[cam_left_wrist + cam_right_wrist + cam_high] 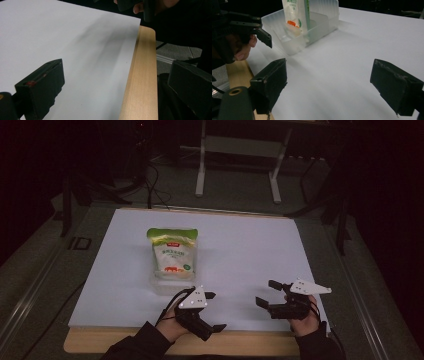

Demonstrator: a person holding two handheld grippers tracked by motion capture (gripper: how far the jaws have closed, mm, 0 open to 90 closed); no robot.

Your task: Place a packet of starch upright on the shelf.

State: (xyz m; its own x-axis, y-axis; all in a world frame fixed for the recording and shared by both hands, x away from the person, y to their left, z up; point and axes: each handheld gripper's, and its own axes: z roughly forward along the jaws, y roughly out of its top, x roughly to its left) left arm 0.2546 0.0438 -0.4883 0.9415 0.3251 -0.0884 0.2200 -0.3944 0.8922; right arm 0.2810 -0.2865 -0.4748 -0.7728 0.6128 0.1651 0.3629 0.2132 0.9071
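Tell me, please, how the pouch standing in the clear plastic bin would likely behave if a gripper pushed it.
The green-topped pouch stands tall and narrow in the clear plastic bin, so it would probably tip rather than slide. It looks like soft film, likely to buckle under the jaws. Its glossy surface may be slippery.

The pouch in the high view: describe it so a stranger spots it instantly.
A white sheet covers the table. Left of its centre sits a clear plastic bin, and the pouch stands in it. Its green top and white front mark it out.

Green-topped white pouch (172,254), clear bin (312,27), white sheet (250,250), black tongs (212,312).
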